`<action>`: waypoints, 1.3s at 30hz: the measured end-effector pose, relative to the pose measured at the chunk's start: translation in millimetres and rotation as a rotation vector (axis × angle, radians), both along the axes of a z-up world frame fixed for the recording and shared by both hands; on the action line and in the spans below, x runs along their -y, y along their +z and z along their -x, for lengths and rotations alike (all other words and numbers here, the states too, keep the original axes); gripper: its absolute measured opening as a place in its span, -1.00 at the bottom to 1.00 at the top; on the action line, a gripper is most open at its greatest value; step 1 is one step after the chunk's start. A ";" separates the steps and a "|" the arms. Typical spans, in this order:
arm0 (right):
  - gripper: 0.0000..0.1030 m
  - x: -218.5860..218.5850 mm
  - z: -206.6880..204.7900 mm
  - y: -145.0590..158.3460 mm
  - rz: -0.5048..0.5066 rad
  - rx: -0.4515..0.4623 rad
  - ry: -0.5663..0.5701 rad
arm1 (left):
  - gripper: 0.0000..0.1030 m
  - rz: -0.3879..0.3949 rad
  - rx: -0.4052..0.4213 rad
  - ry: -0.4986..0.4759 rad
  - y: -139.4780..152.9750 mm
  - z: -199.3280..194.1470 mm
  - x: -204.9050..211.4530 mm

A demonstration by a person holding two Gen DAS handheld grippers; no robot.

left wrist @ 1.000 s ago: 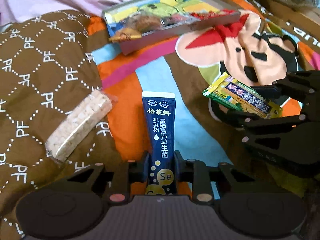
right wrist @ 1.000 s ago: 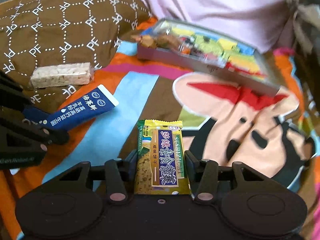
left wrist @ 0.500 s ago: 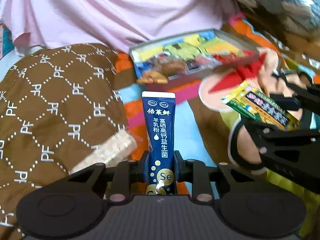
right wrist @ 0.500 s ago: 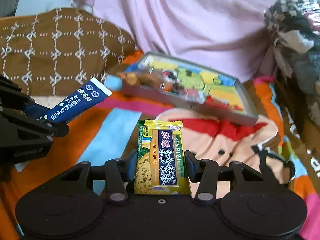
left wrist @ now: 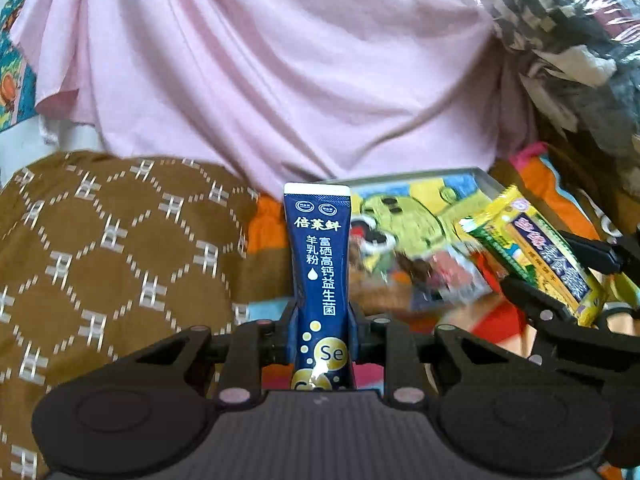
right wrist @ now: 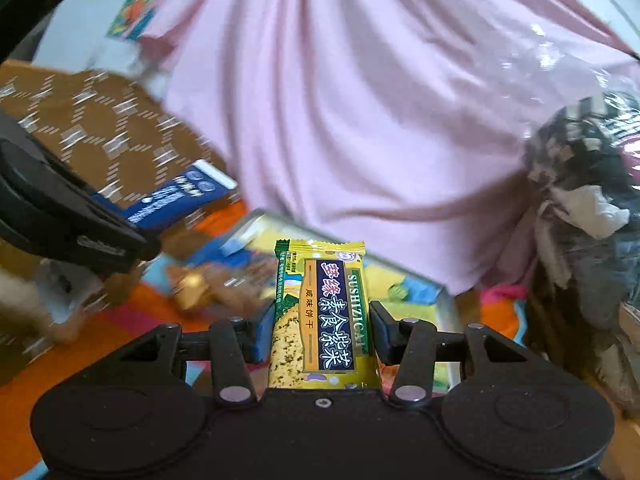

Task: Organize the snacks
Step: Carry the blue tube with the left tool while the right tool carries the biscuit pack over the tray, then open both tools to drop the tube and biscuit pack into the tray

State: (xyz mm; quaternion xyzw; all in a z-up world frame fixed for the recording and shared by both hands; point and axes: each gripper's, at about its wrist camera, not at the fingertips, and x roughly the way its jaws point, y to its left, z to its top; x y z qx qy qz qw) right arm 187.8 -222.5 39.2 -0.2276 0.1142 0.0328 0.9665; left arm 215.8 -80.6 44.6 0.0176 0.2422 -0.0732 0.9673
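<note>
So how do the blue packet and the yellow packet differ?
The blue sachet is narrow, dark blue with a white top edge; the yellow biscuit pack is wider, yellow-green, with a zigzag top edge. Left tongs clamp the blue sachet, right tongs the yellow biscuit pack. Both carry Chinese lettering.

A home, most likely a bedroom — a bed spread with a bright cartoon-print sheet (left wrist: pixel 560 196), a brown patterned quilt (left wrist: pixel 120 240), loose pink fabric (left wrist: pixel 280 72) bunched behind, and a plastic-wrapped bundle of clothes (right wrist: pixel 580 200).
</note>
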 end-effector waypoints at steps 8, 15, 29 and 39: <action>-0.03 23.4 -66.2 -19.3 -0.047 0.059 -0.059 | -0.49 0.061 0.011 0.039 5.5 -68.1 23.6; -0.03 38.2 -104.0 -31.4 -0.110 0.005 -0.080 | -0.48 0.029 -0.047 0.001 -2.6 -110.6 60.3; -0.02 59.5 -143.4 -46.6 -0.209 -0.139 -0.082 | -0.43 0.008 -0.196 0.040 -24.2 -143.4 74.3; 0.48 69.0 -143.6 -41.7 -0.257 -0.145 -0.093 | 0.23 0.007 -0.216 0.100 -19.7 -138.1 69.8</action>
